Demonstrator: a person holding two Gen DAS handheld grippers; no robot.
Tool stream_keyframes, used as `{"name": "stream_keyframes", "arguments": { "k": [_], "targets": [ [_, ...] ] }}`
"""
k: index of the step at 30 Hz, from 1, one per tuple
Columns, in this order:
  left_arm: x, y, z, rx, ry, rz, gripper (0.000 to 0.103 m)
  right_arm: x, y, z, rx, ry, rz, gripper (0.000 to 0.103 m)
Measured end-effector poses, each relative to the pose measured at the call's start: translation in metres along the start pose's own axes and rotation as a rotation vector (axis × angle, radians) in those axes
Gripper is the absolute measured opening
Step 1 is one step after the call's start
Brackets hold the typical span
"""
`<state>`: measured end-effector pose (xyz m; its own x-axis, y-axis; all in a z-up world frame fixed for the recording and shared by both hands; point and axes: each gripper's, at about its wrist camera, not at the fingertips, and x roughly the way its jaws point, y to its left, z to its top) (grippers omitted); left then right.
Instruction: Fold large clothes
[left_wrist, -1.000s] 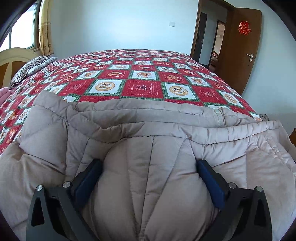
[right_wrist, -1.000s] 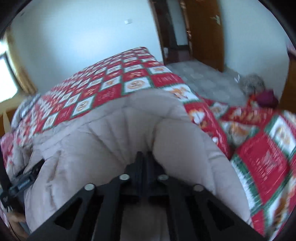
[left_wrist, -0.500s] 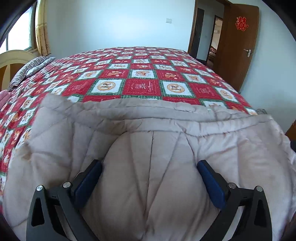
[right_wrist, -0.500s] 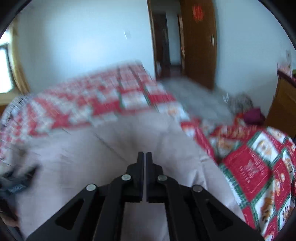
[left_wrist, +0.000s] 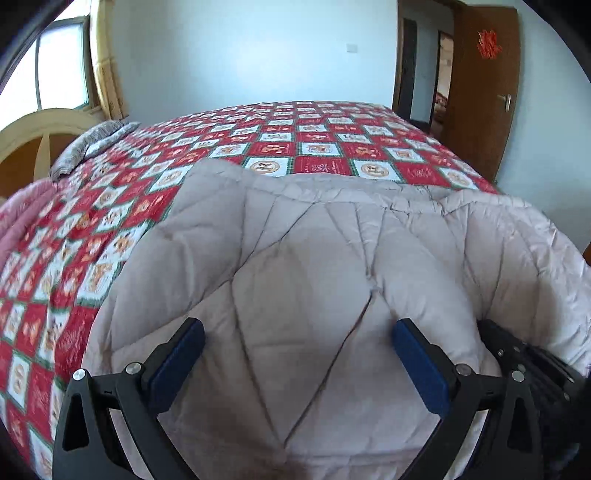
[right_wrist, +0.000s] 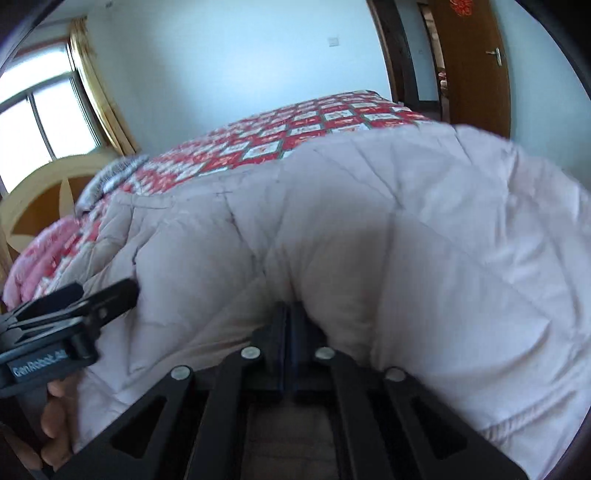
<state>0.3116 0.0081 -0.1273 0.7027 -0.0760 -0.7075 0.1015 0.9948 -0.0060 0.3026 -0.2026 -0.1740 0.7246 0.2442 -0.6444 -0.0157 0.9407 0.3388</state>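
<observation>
A large beige quilted garment (left_wrist: 303, 258) lies bunched on the near part of the bed. My left gripper (left_wrist: 297, 354) has its blue pads (left_wrist: 177, 354) set wide, pressing on a thick fold of the garment that bulges up between them. My right gripper (right_wrist: 290, 317) is shut, with the garment (right_wrist: 406, 221) pinched and puckered around its tips. The two grippers are close together: the right gripper (left_wrist: 517, 354) shows at the right edge of the left wrist view. In the right wrist view the left gripper (right_wrist: 122, 291) is at the left, held by a hand (right_wrist: 55, 417).
The bed has a red, white and green patchwork bedspread (left_wrist: 314, 147). A striped pillow (left_wrist: 92, 144) and a cream headboard (left_wrist: 40, 125) are at the left, with pink bedding (left_wrist: 14, 221) beside them. A brown door (left_wrist: 484, 85) stands open at the right.
Both grippers have swung left with the garment. More bedspread shows on the left in the left wrist view. The right gripper has come up close beside the left.
</observation>
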Motion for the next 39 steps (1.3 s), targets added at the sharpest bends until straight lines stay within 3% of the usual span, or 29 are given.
{"name": "stream_keyframes", "arguments": {
  "k": [4,8,11,14,16,19,23,26,29,31,34,35,39],
  "targets": [
    [-0.038,0.033,-0.025,-0.097,-0.092,-0.07,0.102,-0.004,0.005,-0.003,-0.03,-0.007,-0.028,0.0],
    [-0.083,0.094,-0.073,-0.324,-0.162,-0.114,0.102,-0.009,0.012,-0.006,-0.066,-0.022,-0.066,0.0],
    [-0.099,0.12,-0.1,-0.457,-0.17,-0.114,0.102,-0.007,0.013,-0.004,-0.069,-0.023,-0.071,0.0],
    [-0.097,0.12,-0.122,-0.517,-0.142,-0.174,0.102,-0.005,0.018,-0.003,-0.085,-0.016,-0.098,0.0],
    [-0.086,0.11,-0.125,-0.505,-0.108,-0.209,0.102,-0.016,0.022,0.0,-0.082,-0.006,-0.094,0.0],
    [-0.07,0.107,-0.118,-0.509,-0.092,-0.274,0.102,-0.044,0.024,0.0,-0.04,-0.064,-0.032,0.001],
    [-0.045,0.112,-0.105,-0.61,-0.101,-0.256,0.102,-0.061,0.036,0.002,-0.066,-0.078,-0.012,0.001],
    [-0.034,0.117,-0.113,-0.693,-0.128,-0.299,0.102,-0.048,0.043,0.001,-0.08,-0.063,-0.028,0.001],
    [-0.041,0.107,-0.118,-0.601,-0.14,-0.288,0.102,-0.008,0.04,-0.016,-0.083,0.034,-0.057,0.001],
    [-0.045,0.109,-0.12,-0.576,-0.145,-0.306,0.102,-0.004,0.044,-0.025,-0.122,0.007,-0.082,0.0],
    [-0.047,0.124,-0.121,-0.668,-0.173,-0.331,0.102,-0.002,0.044,-0.025,-0.118,0.015,-0.084,0.0],
    [-0.043,0.128,-0.117,-0.71,-0.176,-0.327,0.102,-0.002,0.042,-0.025,-0.107,0.014,-0.072,0.0],
    [-0.023,0.125,-0.095,-0.717,-0.16,-0.273,0.102,-0.002,0.042,-0.025,-0.107,0.009,-0.07,0.0]
  ]
}}
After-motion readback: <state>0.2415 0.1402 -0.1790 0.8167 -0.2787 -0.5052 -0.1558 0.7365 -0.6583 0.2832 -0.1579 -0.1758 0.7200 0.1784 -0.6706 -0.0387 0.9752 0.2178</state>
